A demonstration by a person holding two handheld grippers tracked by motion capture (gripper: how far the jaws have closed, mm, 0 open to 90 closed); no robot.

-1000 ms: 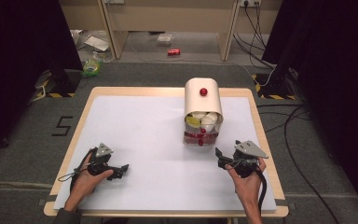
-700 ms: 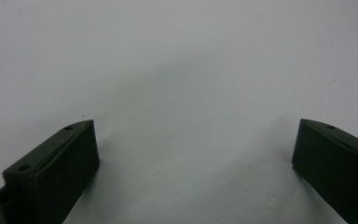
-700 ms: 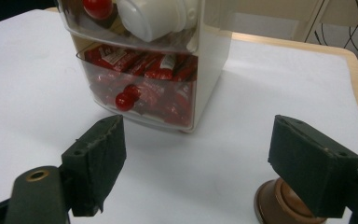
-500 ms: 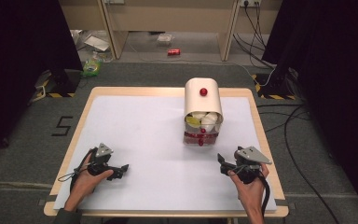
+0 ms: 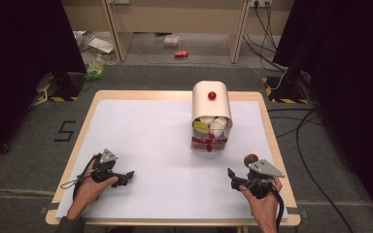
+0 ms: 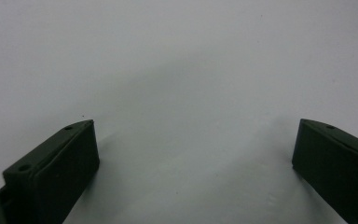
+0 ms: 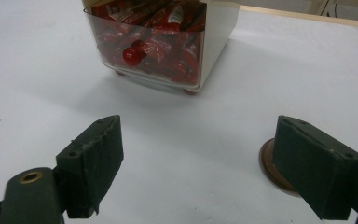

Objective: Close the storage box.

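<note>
- The brown disc [image 7: 271, 164] lies flat on the surface [image 5: 141, 131], near right, touching nothing else.
- We judge it light, stiff and thin: grip it by its rim.
- Our right hand-held gripper [image 7: 198, 165] stands wide and empty; its jaws have just been opening, the disc beside the right one.
- The box [image 5: 211, 116] stands farther off.
- Our left hand-held gripper [image 6: 193, 158] is wide, empty.

A black number 5 [image 5: 64, 131] stands on the grey floor, left of and beyond the left gripper [image 5: 125, 177] (the red packets' print in the container is too blurred to read).
</note>
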